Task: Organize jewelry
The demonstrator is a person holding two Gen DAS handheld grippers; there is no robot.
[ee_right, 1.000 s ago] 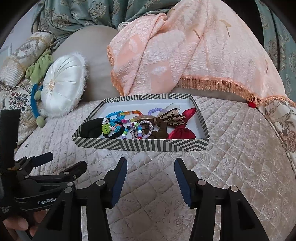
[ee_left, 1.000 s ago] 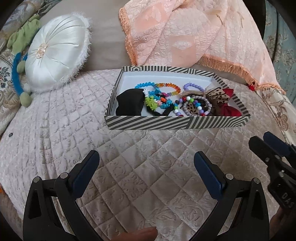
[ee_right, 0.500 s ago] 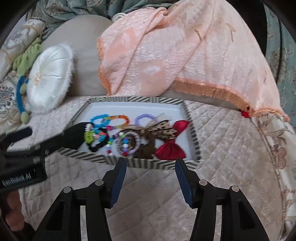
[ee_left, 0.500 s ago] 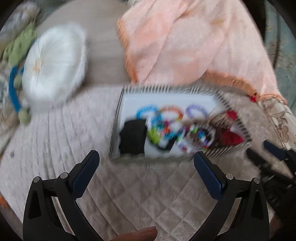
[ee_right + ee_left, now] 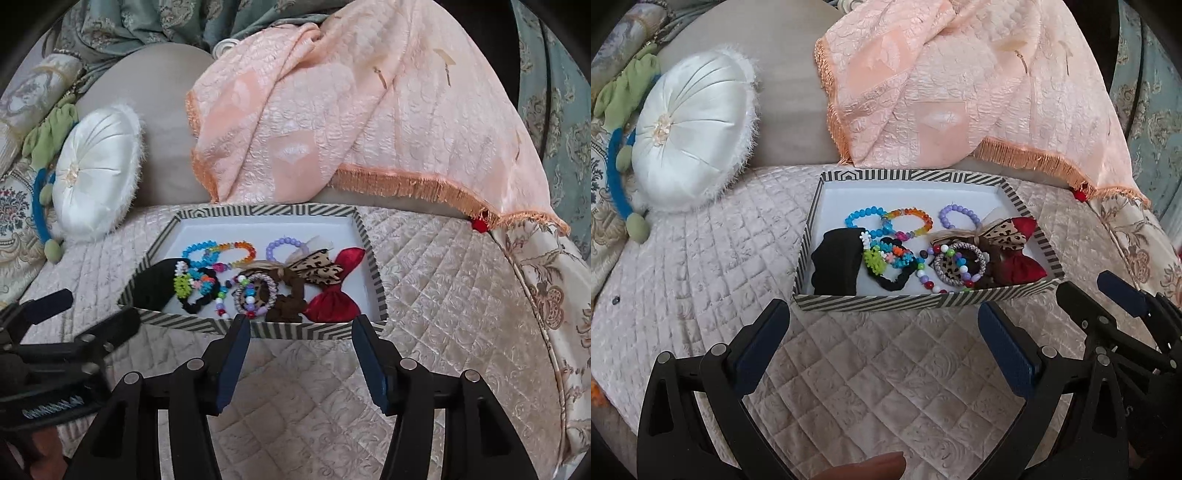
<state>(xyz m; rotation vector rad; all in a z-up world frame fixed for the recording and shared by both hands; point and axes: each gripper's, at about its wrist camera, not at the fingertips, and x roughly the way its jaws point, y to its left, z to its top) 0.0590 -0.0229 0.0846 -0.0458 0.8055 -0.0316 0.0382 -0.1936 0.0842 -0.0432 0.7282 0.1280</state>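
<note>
One striped tray (image 5: 871,304) holds three bead bracelets, one red bow (image 5: 334,301); left tool (image 5: 882,345) and right tool (image 5: 299,360) both released, empty.

The tray (image 5: 923,301) sits on the quilt (image 5: 713,266), toward its back edge. In the tray, the headband (image 5: 836,264) lies at the left, bracelets (image 5: 886,221) mid-tray, bows (image 5: 1015,254) at the right. A cushion (image 5: 690,136) rests behind-left of the tray, a throw (image 5: 942,96) behind it.

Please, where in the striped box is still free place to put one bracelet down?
The striped box has bare white floor along its far wall, behind the blue bracelet and purple bracelet. The near half is crowded: black scrunchie, mixed beads, red bow.
</note>
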